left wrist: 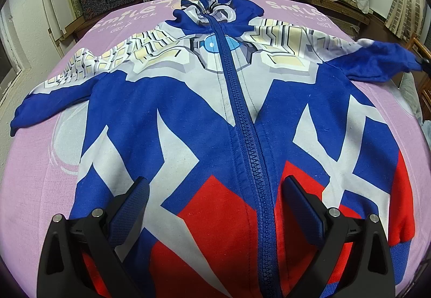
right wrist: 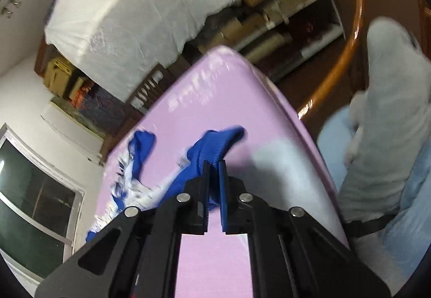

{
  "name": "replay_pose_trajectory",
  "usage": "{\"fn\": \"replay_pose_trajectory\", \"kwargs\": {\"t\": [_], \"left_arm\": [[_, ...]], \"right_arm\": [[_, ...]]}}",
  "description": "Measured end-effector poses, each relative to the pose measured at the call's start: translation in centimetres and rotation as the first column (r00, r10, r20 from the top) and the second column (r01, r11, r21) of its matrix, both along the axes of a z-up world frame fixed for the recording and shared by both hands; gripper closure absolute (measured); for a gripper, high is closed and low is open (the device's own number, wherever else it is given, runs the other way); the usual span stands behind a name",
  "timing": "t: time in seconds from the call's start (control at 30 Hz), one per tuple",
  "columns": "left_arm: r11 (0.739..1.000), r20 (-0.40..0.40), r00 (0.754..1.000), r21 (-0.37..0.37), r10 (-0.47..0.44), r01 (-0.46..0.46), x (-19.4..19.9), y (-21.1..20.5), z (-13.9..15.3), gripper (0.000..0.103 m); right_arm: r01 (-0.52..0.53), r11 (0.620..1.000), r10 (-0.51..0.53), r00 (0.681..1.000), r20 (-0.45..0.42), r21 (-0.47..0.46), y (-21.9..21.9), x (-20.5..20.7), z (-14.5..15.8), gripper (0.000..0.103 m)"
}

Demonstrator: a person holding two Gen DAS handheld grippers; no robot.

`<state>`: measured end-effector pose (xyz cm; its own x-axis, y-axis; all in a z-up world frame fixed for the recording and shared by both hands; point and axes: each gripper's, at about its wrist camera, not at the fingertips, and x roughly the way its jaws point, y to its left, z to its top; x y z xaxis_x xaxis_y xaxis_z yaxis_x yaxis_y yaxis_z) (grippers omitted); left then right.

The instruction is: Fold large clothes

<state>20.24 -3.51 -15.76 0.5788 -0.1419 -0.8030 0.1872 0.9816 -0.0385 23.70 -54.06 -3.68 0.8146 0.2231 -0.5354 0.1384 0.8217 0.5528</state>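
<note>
My left wrist camera looks steeply down over the jacket [left wrist: 215,115], close above its hem, facing the collar. My right wrist view sits low at the pink cloth [right wrist: 215,115], tilted, near one blue sleeve [right wrist: 215,142]; both views share that cloth and sleeve.

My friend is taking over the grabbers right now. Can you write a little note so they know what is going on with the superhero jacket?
Left gripper: open, hovering over the jacket's lower front, holding nothing.
Right gripper: shut on the blue cuff of one sleeve.
Jacket: zipped up, face up, spread on the pink sheet, both sleeves out to the sides.
Done: laid flat, one cuff gripped.
Left: no fold shows yet; probably bring that sleeve across the chest, then the other, then fold the body.
</note>
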Motion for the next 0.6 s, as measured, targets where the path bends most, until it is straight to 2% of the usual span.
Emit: {"fn": "replay_pose_trajectory", "kwargs": {"t": [0.03, 0.1, 0.17, 0.2, 0.27, 0.3, 0.33, 0.4, 0.47, 0.53, 0.6], "left_arm": [[1.0, 0.0, 1.0, 0.0, 0.0, 0.0, 0.0, 0.0, 0.0, 0.003], [1.0, 0.0, 1.0, 0.0, 0.0, 0.0, 0.0, 0.0, 0.0, 0.003], [1.0, 0.0, 1.0, 0.0, 0.0, 0.0, 0.0, 0.0, 0.0, 0.003], [1.0, 0.0, 1.0, 0.0, 0.0, 0.0, 0.0, 0.0, 0.0, 0.003], [1.0, 0.0, 1.0, 0.001, 0.0, 0.0, 0.0, 0.0, 0.0, 0.003], [1.0, 0.0, 1.0, 0.001, 0.0, 0.0, 0.0, 0.0, 0.0, 0.003], [1.0, 0.0, 1.0, 0.0, 0.0, 0.0, 0.0, 0.0, 0.0, 0.003], [1.0, 0.0, 1.0, 0.001, 0.0, 0.0, 0.0, 0.0, 0.0, 0.003], [1.0, 0.0, 1.0, 0.0, 0.0, 0.0, 0.0, 0.0, 0.0, 0.003], [1.0, 0.0, 1.0, 0.0, 0.0, 0.0, 0.0, 0.0, 0.0, 0.003], [1.0, 0.0, 1.0, 0.0, 0.0, 0.0, 0.0, 0.0, 0.0, 0.003]], "right_arm": [[0.019, 1.0, -0.019, 1.0, -0.007, -0.018, -0.3, -0.6, 0.5, 0.098], [0.096, 0.993, -0.101, 0.992, -0.081, -0.065, -2.2, -1.3, 0.0, 0.098], [0.184, 0.979, -0.197, 0.965, -0.174, -0.084, -4.7, -1.9, -1.8, 0.099], [0.209, 0.974, -0.224, 0.95, -0.216, -0.094, -5.6, -2.1, -2.7, 0.096], [0.237, 0.966, -0.256, 0.936, -0.241, -0.106, -6.2, -2.8, -3.6, 0.094], [0.233, 0.967, -0.25, 0.939, -0.235, -0.1, -6.0, -3.2, -3.7, 0.087], [0.217, 0.973, -0.231, 0.947, -0.226, -0.085, -5.6, -3.3, -3.7, 0.077], [0.12, 0.993, -0.122, 0.976, -0.179, -0.022, -3.1, -3.6, -3.6, 0.072], [0.022, 1.0, -0.025, 0.987, -0.157, -0.021, -0.1, -2.9, -3.4, 0.072], [-0.085, 0.993, 0.072, 0.987, -0.147, -0.086, 3.8, -0.9, -2.9, 0.072], [-0.149, 0.983, 0.131, 0.979, -0.154, -0.111, 6.5, 1.6, -2.9, 0.072]]}}
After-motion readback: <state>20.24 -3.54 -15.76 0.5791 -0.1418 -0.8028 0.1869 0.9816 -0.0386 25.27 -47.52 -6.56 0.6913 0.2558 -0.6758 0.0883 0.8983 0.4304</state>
